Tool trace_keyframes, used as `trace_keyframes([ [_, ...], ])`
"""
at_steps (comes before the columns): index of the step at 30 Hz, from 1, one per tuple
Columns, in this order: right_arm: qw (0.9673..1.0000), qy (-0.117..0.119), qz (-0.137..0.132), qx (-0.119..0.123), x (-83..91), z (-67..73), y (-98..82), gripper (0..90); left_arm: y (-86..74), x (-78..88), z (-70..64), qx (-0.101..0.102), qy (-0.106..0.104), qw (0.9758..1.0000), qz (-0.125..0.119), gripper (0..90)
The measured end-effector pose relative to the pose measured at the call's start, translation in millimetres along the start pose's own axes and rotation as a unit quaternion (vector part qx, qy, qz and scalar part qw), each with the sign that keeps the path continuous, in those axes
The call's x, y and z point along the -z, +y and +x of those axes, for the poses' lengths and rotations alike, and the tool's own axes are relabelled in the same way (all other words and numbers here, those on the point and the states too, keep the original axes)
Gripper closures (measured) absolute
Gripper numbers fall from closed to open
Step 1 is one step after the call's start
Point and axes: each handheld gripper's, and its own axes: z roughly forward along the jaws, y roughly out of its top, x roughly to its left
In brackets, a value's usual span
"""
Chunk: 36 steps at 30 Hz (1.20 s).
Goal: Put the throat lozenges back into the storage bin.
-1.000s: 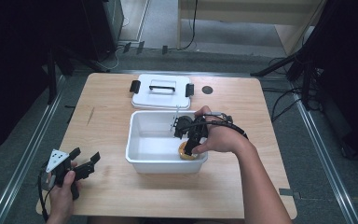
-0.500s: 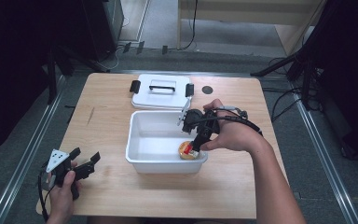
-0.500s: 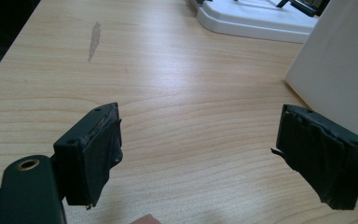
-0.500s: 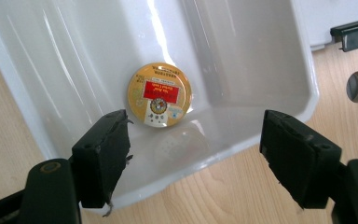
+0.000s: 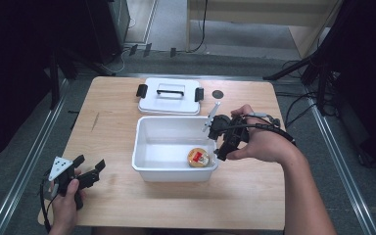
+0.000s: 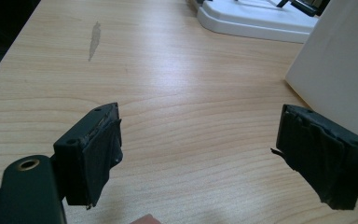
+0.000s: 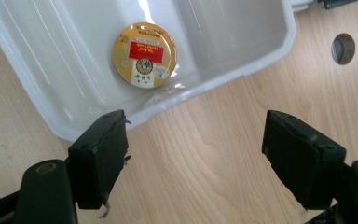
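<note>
At the counter's (image 5: 117,147) near left the left claw (image 5: 89,169) rests open and empty, the tin (image 5: 199,157) already lies in the bin (image 5: 147,147), the right claw (image 5: 223,147) gapes empty beside it, leaving the lid (image 5: 170,96).

Soft overhead light fell evenly on the pale table (image 5: 117,147); its surroundings lay dark. Glare streaked the white bin (image 7: 242,28) (its wall), and the high view was slightly blurred.
</note>
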Motion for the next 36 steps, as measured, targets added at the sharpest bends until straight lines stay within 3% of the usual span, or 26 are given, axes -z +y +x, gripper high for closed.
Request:
trace_keyframes([
  [18,0.9988,0.003,0.002,-0.048,-7.9,-5.8,-46.7,21.6,0.0,0.2,0.2,-0.001,-0.001,1.0000,0.002,14.9],
  [23,0.9974,0.005,0.003,-0.072,-13.9,-6.1,-60.7,19.8,0.0,0.3,0.1,-0.002,-0.001,1.0000,0.003,14.9],
  [30,0.9931,-0.001,0.000,-0.117,-23.9,-6.8,-83.4,13.6,0.0,0.3,0.0,-0.002,-0.001,1.0000,0.003,14.9],
  [36,0.9858,-0.018,-0.007,-0.167,-31.1,-7.8,-104.6,1.6,-0.1,0.3,-0.2,-0.002,-0.001,1.0000,0.003,14.9],
])
